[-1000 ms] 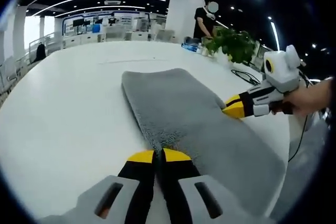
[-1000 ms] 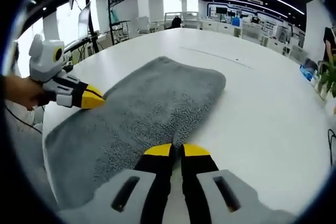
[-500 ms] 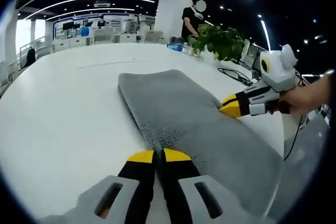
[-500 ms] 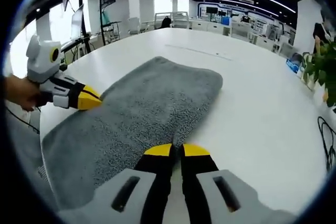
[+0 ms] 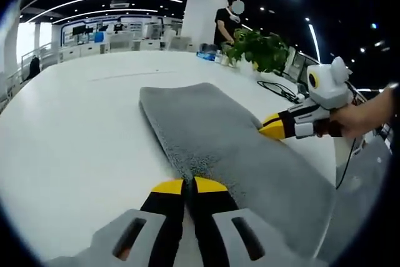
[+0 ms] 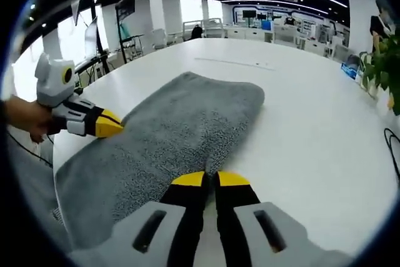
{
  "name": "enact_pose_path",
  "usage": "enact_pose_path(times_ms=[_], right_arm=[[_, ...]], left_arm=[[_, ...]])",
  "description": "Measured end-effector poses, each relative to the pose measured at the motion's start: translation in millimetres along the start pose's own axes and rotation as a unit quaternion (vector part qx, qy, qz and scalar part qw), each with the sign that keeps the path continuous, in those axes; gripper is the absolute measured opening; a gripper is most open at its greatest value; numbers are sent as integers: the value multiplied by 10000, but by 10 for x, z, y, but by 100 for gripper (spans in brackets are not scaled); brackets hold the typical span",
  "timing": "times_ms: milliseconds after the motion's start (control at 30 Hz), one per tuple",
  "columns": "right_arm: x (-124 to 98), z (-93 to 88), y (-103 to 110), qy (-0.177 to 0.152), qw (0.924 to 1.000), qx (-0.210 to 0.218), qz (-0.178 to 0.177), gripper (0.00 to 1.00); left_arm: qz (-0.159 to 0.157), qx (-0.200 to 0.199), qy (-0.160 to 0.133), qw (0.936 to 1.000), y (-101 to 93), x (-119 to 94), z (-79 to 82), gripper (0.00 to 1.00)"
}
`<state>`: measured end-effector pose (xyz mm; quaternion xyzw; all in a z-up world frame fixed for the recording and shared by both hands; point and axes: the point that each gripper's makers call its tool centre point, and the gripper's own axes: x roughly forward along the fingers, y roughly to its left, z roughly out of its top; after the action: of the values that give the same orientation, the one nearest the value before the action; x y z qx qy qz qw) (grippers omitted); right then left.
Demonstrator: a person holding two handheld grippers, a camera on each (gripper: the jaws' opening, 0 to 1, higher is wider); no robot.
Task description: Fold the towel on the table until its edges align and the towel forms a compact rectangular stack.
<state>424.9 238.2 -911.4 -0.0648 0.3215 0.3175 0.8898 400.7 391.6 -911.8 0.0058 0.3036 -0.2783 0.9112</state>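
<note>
A grey towel (image 5: pixel 219 136) lies flat and lengthwise on the white table (image 5: pixel 75 129). My left gripper (image 5: pixel 189 185) is shut, its yellow tips pinching one long edge of the towel near the middle. Across the towel, the right gripper (image 5: pixel 270 129) is held by a hand and its tips press against the opposite long edge. In the right gripper view, my right gripper (image 6: pixel 210 179) is shut on that edge of the towel (image 6: pixel 175 129), and the left gripper (image 6: pixel 114 124) shows at the far edge, tips closed on the cloth.
A potted plant (image 5: pixel 262 51) and a black cable (image 5: pixel 281 90) sit on the table beyond the towel. A person (image 5: pixel 226 23) stands at the far side. The table's near edge (image 6: pixel 50 148) runs close to the towel's end. Desks and chairs (image 6: pixel 250 29) fill the background.
Both views have shifted a little with the hands. The towel lies as before and both grippers stay shut at its long edges.
</note>
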Motion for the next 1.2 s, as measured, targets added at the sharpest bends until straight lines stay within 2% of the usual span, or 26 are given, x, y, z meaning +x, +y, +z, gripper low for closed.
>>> enact_pose_path(times_ms=[200, 300, 333, 500, 600, 700, 767, 833, 900, 1067, 1200], right_arm=[[27, 35, -2, -1, 9997, -245, 81, 4], [24, 38, 0, 23, 9998, -204, 51, 4], [25, 39, 10, 70, 9994, -349, 51, 4], [22, 55, 16, 219, 9985, -496, 104, 5], [9, 59, 15, 204, 9986, -463, 150, 6], [-42, 91, 1, 120, 9992, -361, 153, 7], [-71, 106, -3, 79, 9993, -322, 159, 9], [-96, 105, 6, 87, 9993, -314, 190, 11], [-135, 143, 30, 0, 9992, -336, 230, 14], [-224, 247, 99, -155, 9981, -485, 352, 20], [-286, 274, 143, -160, 9967, -659, 443, 24]], left_arm=[[-71, -98, -37, 9999, -7, -6, 5, 4], [-95, -74, -53, 9999, -14, -13, 5, 4], [-97, -76, -53, 9999, -14, -14, 7, 4], [-63, -152, 21, 9999, -25, -23, 18, 5], [1, -77, 188, 9998, -19, -11, 38, 5], [38, -216, 156, 9996, 0, -49, 71, 7], [34, -281, 74, 9996, 9, -80, 112, 11], [100, -277, -72, 9995, 38, -104, 189, 25], [172, -175, -83, 9997, 47, -145, 239, 37], [15, 179, -132, 9998, -28, -232, 318, 39], [-116, 508, -105, 9986, -140, -331, 310, 43]])
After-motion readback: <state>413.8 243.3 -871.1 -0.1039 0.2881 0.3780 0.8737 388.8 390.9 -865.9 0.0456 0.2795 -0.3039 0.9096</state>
